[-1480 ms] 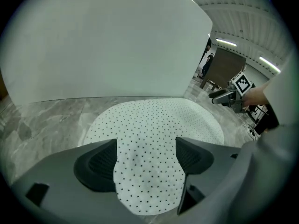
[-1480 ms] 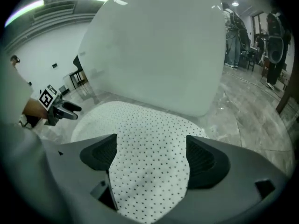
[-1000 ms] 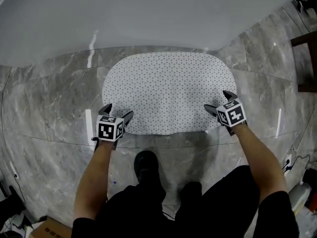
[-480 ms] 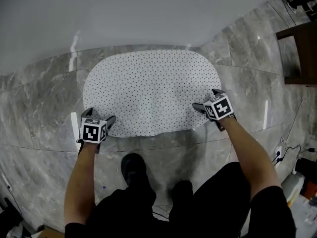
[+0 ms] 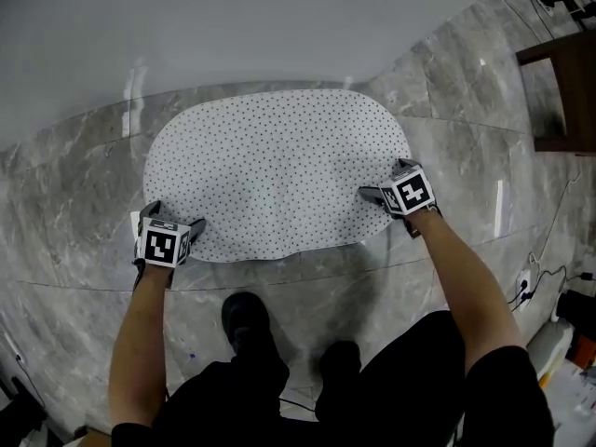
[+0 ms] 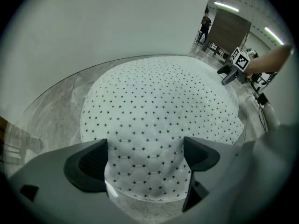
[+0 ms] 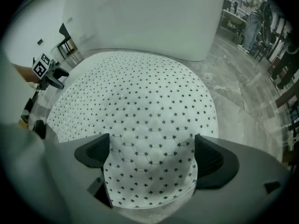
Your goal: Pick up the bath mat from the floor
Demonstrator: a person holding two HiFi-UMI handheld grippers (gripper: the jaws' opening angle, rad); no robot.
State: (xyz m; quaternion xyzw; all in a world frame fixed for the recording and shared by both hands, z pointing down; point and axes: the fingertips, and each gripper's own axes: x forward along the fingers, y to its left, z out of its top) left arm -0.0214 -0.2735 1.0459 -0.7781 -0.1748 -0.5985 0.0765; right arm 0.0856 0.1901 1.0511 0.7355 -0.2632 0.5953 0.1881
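Note:
The bath mat [image 5: 275, 170] is a white oval with small black stars, lying flat on the grey marble floor. My left gripper [image 5: 173, 220] points down over its near left corner and my right gripper [image 5: 384, 180] over its near right edge. Both sets of jaws have just been opening and stand wide. In the left gripper view the mat's edge [image 6: 149, 181] lies between and below the jaws of the left gripper [image 6: 145, 160], untouched by the pads. The right gripper view shows the same: the mat's edge [image 7: 149, 171] sits between the spread jaws of the right gripper [image 7: 149, 160].
A white wall [image 5: 279, 26] rises just behind the mat. Dark wooden furniture [image 5: 559, 91] stands at the right. Cables and a socket [image 5: 540, 282] lie at the lower right. The person's black shoe [image 5: 247, 315] stands on the floor just before the mat.
Both grippers have sunk toward the mat's near edge, the left one shifting outward to the left corner. Both pairs of jaws look wider apart.

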